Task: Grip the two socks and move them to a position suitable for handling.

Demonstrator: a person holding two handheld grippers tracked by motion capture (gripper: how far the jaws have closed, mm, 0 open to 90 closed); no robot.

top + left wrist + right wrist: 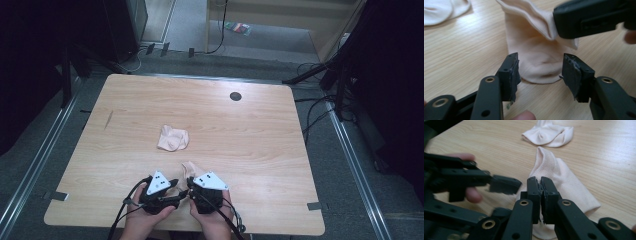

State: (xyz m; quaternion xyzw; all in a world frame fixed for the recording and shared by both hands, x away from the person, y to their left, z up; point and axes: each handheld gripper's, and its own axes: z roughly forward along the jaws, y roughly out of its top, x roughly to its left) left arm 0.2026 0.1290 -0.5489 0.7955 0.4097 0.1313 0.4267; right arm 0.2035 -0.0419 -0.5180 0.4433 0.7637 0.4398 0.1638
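Right tongs (540,185) pinch sock (569,185); left tongs (540,72) spread.

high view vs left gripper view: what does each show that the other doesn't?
High view alone: the whole table, the dark round spot near its far edge, both hands, and the floor with cables. Left gripper view alone: the left gripper with jaws open astride the near sock's rounded end, and the right gripper pinching that sock's edge. Both: the near sock, the bunched second sock, both grippers.
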